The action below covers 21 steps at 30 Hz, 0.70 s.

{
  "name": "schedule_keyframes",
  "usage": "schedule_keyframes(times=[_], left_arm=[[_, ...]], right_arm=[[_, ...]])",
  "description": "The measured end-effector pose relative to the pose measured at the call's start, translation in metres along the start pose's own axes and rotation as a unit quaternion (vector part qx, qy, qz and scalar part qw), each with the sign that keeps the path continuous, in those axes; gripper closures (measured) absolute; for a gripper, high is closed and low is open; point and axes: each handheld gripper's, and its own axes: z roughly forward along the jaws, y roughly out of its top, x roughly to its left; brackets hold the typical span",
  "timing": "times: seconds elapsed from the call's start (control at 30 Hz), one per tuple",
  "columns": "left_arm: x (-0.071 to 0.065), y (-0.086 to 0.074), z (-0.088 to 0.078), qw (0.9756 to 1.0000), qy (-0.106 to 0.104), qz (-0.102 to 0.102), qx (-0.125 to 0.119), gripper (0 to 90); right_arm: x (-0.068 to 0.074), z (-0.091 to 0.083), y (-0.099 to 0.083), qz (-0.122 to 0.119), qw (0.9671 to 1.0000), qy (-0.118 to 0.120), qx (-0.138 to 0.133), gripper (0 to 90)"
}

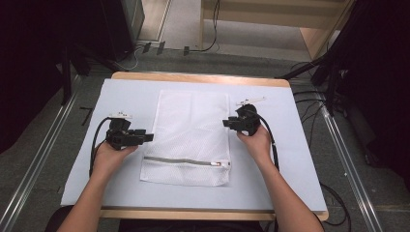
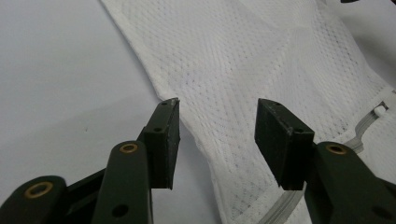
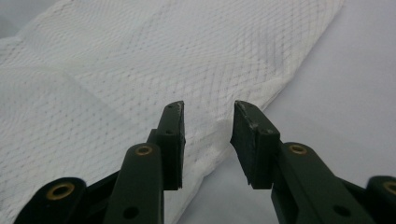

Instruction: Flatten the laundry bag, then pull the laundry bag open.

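Mesh bag between our claws
We hold the left claw [image 1: 145,137] and right claw [image 1: 226,123] gaping empty beside the mesh bag [image 1: 189,135] (flat on the table [image 1: 121,96]).

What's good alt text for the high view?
A white rectangular mesh laundry bag lies flat on a pale blue table mat, its grey zipper running across the near end. A person's hands hold black two-jaw tongs at either long edge, the left tongs and the right tongs pointing inward.
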Motion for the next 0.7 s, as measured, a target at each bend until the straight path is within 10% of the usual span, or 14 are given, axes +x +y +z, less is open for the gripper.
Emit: schedule_keyframes(times=[0.7], left_arm=[[-0.02, 0.016, 0.021, 0.998, -0.044, 0.04, 0.022, 48.2]], right_arm=[[0.004, -0.015, -0.019, 0.002, 0.9999, 0.01, 0.005, 61.5]])
